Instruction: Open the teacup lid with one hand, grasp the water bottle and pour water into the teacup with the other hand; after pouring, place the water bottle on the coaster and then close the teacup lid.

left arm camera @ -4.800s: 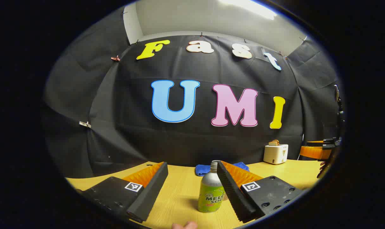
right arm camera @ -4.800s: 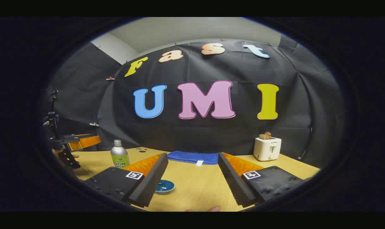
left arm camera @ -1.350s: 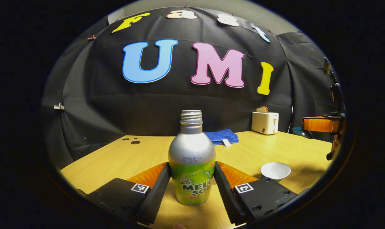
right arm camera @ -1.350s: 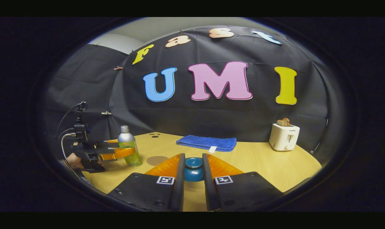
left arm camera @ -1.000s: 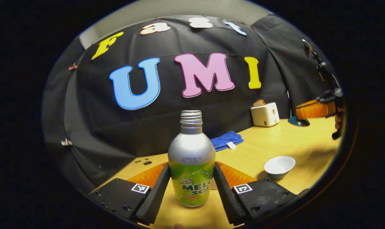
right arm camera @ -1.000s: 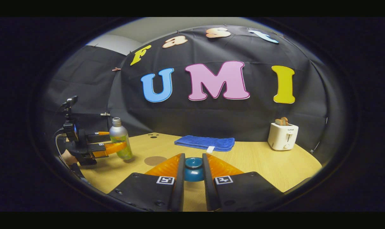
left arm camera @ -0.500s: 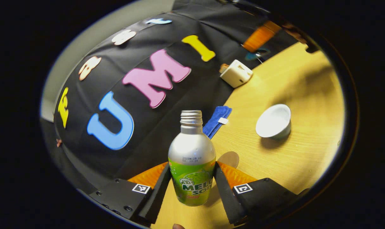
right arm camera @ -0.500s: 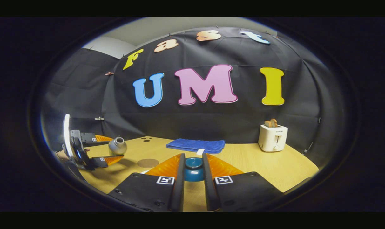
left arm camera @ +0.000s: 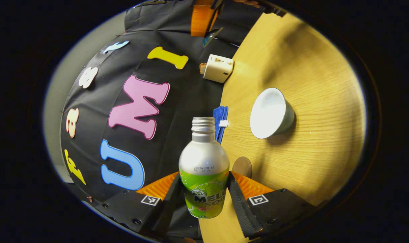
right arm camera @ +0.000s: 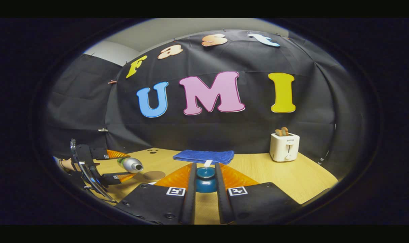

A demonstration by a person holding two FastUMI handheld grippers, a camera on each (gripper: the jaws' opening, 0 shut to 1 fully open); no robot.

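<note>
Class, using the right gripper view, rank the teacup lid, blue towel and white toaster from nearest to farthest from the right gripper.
1. Teacup lid: held between the right gripper's fingers.
2. Blue towel: just beyond, mid-table.
3. White toaster: far right, by the wall.

Silver-green water bottle (left arm camera: 203, 168) — white teacup (left arm camera: 271, 113)

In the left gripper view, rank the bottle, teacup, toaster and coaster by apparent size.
1. bottle, though it is nearest the camera
2. teacup
3. toaster
4. coaster, partly hidden behind a finger
</note>
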